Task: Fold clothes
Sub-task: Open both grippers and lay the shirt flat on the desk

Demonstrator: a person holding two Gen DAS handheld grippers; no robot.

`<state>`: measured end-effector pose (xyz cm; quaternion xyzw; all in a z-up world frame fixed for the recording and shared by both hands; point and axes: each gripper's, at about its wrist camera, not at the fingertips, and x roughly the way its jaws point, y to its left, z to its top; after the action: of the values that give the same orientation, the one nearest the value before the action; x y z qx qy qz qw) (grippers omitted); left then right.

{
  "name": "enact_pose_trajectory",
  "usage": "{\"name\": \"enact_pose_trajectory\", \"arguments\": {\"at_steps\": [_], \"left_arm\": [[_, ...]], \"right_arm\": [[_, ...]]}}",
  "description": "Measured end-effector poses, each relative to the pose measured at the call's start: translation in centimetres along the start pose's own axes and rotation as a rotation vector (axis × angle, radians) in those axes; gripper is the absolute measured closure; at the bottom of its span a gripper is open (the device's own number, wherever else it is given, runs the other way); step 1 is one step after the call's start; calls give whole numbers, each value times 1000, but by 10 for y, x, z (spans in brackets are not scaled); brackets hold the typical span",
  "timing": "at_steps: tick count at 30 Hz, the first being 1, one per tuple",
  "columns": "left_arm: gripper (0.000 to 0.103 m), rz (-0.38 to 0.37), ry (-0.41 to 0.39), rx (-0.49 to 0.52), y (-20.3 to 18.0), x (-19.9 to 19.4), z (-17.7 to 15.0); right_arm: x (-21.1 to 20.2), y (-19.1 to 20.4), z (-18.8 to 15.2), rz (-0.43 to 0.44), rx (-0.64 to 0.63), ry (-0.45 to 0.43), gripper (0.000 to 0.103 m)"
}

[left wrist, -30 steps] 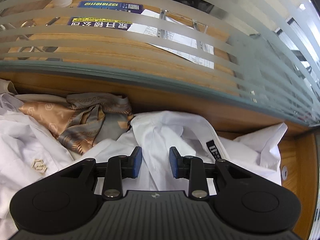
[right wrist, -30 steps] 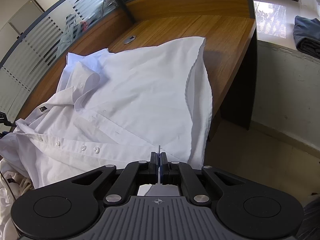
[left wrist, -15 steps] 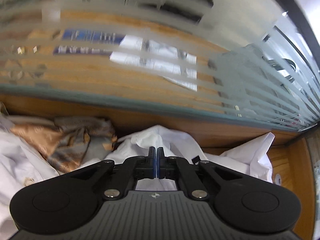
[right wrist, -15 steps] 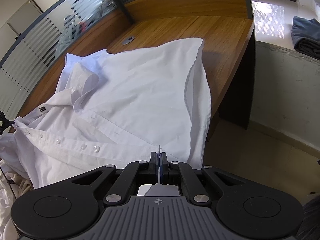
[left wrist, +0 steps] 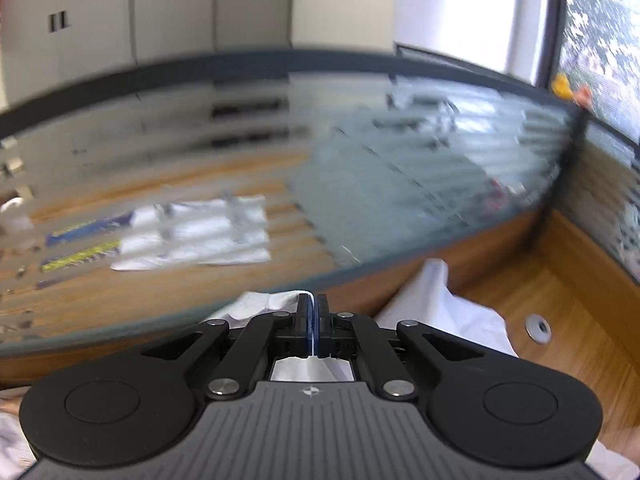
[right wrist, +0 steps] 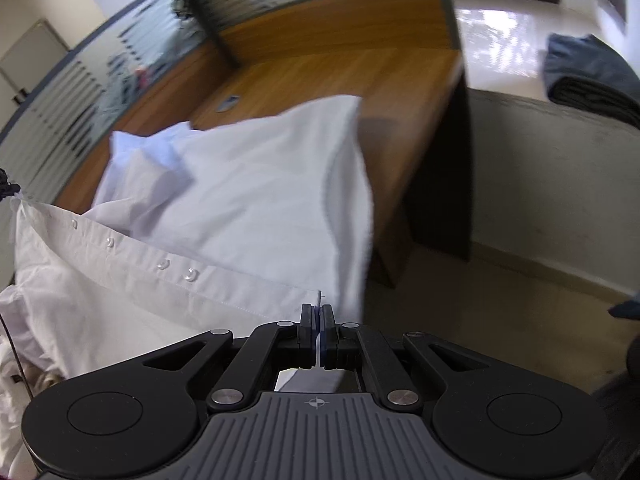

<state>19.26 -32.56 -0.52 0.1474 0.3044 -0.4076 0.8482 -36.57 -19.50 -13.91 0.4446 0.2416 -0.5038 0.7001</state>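
Right wrist view: right tool (right wrist: 319, 320) is clamped on the bottom corner of the shirt (right wrist: 256, 200), only a thin sliver of hem between the pads. Button edge runs taut from there up-left to the left tool, seen just at the frame edge. Rest of shirt lies on the desk (right wrist: 384, 80), one side hanging over the near edge.

Left wrist view: left tool (left wrist: 312, 322) also pinched shut on white cloth, w/ more shirt below and to the right; pic is blurred.

Risks, as I judge them:
- Grip is shallow on both ends, so a hard tug could pull the hem out.
- Taut edge + uneven lift may drag the body off the desk to the floor (right wrist: 500, 300).
- Loose pile (right wrist: 24, 340) at left could snag and come along.
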Motion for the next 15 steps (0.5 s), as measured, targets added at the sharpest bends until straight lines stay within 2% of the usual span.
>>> {"name": "enact_pose_trajectory", "arguments": {"at_steps": [4,6,7,11,13,15], "left_arm": [[99,-10,41,50,-30,32,-9],[78,-20,53,72,-39,42,-13],[74,-26,42,85,-42,43,-15],[53,-60,1,131,-43,25,-21],[50,-90,-1,130,-39,12,-22],[49,-119,9,125,-32,-5,-25]], "right_arm": [[15,-13,-6,-31,17,26,99],[20,-15,-6,-30,19,29,99],[23,-16,-6,-26,19,31,99],[29,-17,0,-21,14,36,97],[26,-18,5,-29,0,26,90],[20,-21,14,-36,-26,15,88]]}}
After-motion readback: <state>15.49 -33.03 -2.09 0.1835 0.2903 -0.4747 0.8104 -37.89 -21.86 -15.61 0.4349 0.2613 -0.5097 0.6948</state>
